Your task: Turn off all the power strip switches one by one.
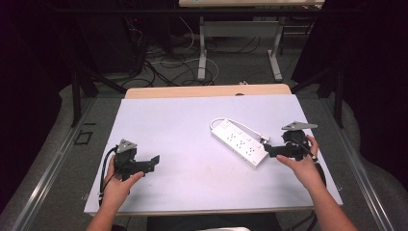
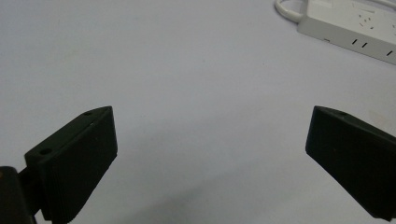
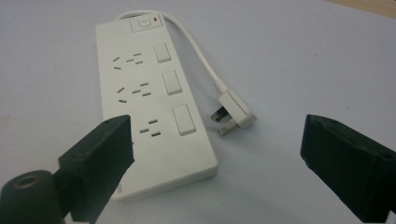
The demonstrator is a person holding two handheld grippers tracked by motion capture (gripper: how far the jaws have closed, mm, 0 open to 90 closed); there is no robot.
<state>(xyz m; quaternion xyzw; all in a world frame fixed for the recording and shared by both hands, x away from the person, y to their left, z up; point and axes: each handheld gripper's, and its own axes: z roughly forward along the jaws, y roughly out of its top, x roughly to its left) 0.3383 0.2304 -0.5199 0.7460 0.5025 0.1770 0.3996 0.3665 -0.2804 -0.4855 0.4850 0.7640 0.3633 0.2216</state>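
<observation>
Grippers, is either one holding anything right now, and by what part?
Nothing is held. Both the left gripper and right gripper have jaws open; the power strip lies free.

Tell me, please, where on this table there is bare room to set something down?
The widest free patch is the table middle and far-left area, between the left gripper and the power strip. The near edge between both hands is bare too. It is crowded at the right, where the strip, its plug and the right gripper sit close together.
</observation>
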